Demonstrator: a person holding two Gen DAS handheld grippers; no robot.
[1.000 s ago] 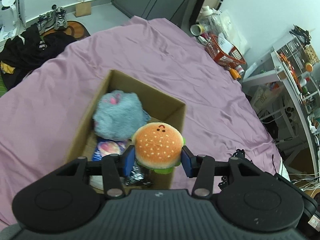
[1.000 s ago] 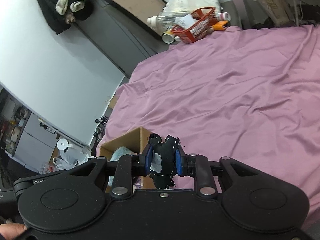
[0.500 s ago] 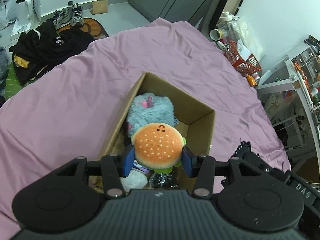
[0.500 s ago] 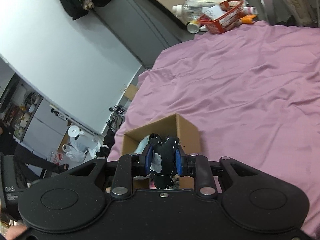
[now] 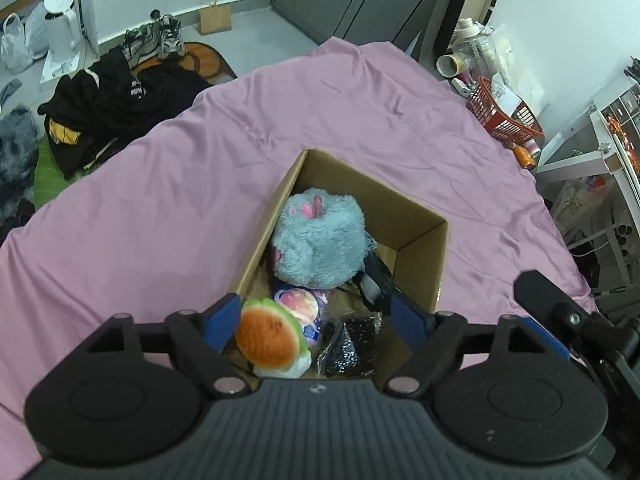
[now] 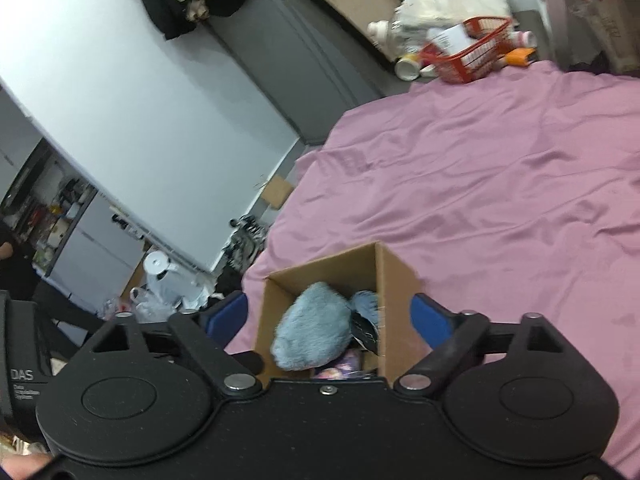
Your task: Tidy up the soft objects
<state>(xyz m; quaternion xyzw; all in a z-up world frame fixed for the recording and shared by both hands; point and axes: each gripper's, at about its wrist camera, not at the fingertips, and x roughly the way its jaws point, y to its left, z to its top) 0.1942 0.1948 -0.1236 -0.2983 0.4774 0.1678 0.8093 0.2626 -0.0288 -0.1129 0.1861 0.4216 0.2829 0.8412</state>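
Observation:
A cardboard box (image 5: 420,240) stands open on the purple bedspread (image 5: 200,184). Inside it lie a fluffy blue plush (image 5: 320,240), a burger plush (image 5: 272,340), a planet-print item (image 5: 300,300), a black mesh pouch (image 5: 352,344) and a black soft toy (image 5: 376,280). My left gripper (image 5: 316,318) hovers open over the box's near end, and the burger rests beside its left finger. My right gripper (image 6: 328,316) is open above the box (image 6: 394,292), holding nothing. Below it show the blue plush (image 6: 312,332) and the black toy (image 6: 364,328).
A red basket (image 5: 504,116) and bottles sit beyond the bed's far corner. Black clothes (image 5: 108,108), shoes and a white kettle (image 5: 60,16) are on the floor at the left. A white shelf (image 5: 608,168) stands at the right. A person (image 6: 12,264) is at the far left.
Both grippers have opened over the box. The burger plush has dropped from the left one and the black toy from the right one, and both now lie in the box.

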